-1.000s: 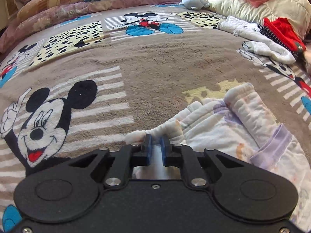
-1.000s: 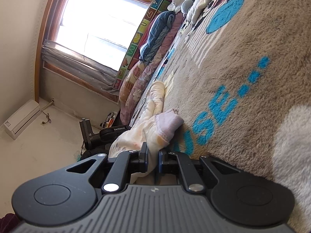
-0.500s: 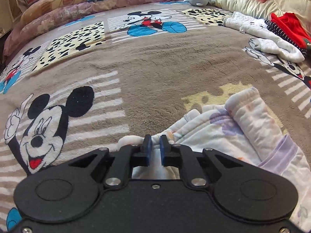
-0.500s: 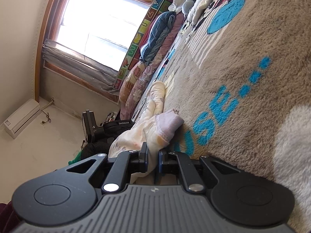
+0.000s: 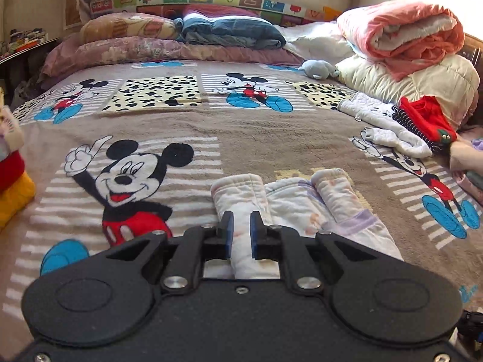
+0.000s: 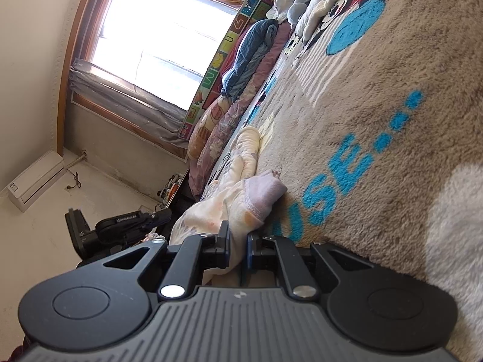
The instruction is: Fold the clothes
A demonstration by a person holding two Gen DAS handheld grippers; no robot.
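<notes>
While the garment (image 5: 305, 211) lies bunched on the Mickey blanket (image 5: 235, 138), right in front of both cameras, I've got my left gripper (image 5: 240, 232) over its near left edge, fingers a little apart with a pale fold running up between them; whether the pads actually pinch it I can't tell from here. One rolled sleeve (image 5: 238, 193) points away just past the left fingertips, a second roll (image 5: 335, 193) beside it to the right, a lilac cuff (image 5: 359, 223) lower down. My right gripper (image 6: 237, 242) is tipped on its side, clamped on the cloth's hem (image 6: 235, 226), fabric filling the narrow gap, the lilac cuff (image 6: 265, 190) resting on the blanket just beyond. Farther up the bed: pillows (image 5: 126, 30), a folded blue quilt (image 5: 232, 33), a pink duvet (image 5: 401, 33), a white garment (image 5: 389, 126) beside a red one (image 5: 428, 117). A hand (image 5: 465, 160) shows at the right edge.
</notes>
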